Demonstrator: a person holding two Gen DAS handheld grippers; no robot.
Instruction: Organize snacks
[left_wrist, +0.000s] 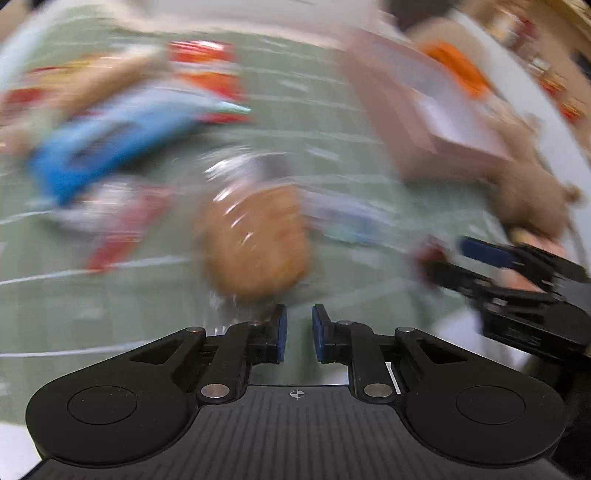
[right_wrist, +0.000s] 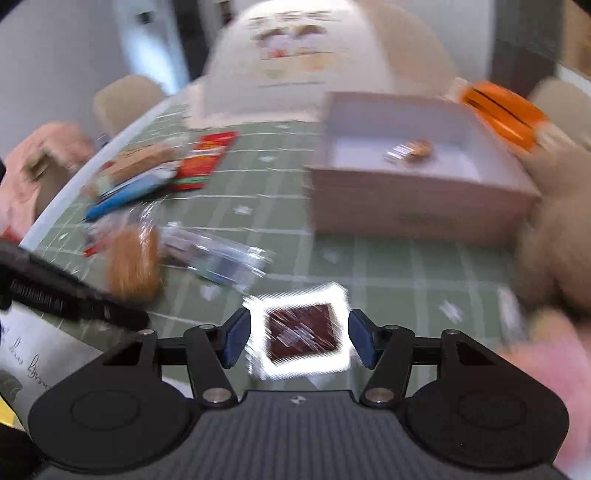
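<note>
Brown square snack in a clear wrapper lies between our right hand-held gripper's released pads; we centre, then clench. Left hand-held gripper is clenched, empty.

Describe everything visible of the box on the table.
The box is a shallow, open-topped rectangular carton, pale pinkish outside and white inside, apparently cardboard. It sits flat on the green checked tablecloth. One small wrapped snack lies inside. An orange pack lies at its far right corner; whether they touch is unclear through the blur.

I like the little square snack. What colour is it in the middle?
Dark reddish brown, inside a shiny clear wrapper: the square snack. It shows best in the right wrist view.
</note>
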